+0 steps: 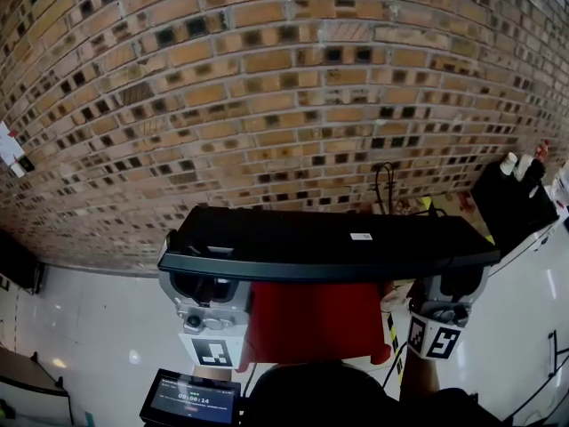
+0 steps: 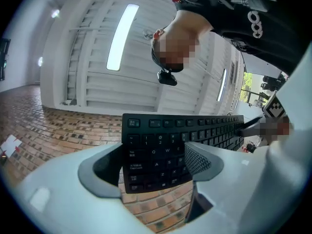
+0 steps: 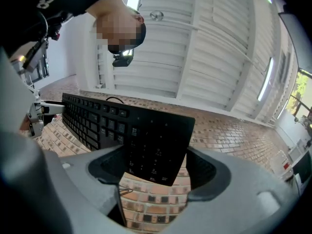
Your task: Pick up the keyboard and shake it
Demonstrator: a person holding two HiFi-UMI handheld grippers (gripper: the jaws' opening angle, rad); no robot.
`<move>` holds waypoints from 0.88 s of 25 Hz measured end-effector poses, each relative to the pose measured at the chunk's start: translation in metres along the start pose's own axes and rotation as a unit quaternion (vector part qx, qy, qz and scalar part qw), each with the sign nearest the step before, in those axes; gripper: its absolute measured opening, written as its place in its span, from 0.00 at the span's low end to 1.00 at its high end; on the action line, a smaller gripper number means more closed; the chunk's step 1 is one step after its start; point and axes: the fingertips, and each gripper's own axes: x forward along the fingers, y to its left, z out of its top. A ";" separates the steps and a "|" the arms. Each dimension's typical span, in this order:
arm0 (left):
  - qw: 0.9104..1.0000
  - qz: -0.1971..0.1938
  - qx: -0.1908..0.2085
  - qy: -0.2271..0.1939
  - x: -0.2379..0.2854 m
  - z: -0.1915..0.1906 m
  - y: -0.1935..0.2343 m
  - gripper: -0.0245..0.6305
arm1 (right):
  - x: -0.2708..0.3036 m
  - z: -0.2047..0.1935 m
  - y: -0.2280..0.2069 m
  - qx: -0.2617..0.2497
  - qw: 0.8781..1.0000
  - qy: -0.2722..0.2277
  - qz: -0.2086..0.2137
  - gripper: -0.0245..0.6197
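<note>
The keyboard (image 1: 329, 243) is up in the air in front of rough tan and brown brickwork (image 1: 267, 78). It is a long, thin black plastic slab that lies across the head view with its smooth underside towards the camera. A small white label sits near its right end.

The left gripper (image 2: 153, 165) pinches the keyboard's left end. One dimpled grey pad lies on the keys beside the letter rows and the other sits behind the slab. The right gripper (image 3: 156, 172) clamps the opposite end over the number keys, its rounded grey jaws on either side.

Under the keyboard shows a flat red shape (image 1: 316, 323) with a matte surface. Below lies a glossy white floor (image 1: 89, 327), and a small dark screen (image 1: 191, 398) glows at the bottom edge.
</note>
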 end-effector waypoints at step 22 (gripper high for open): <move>1.000 0.019 0.000 -0.009 0.010 -0.001 0.011 0.65 | 0.025 0.002 0.005 0.008 1.000 0.004 0.016 0.58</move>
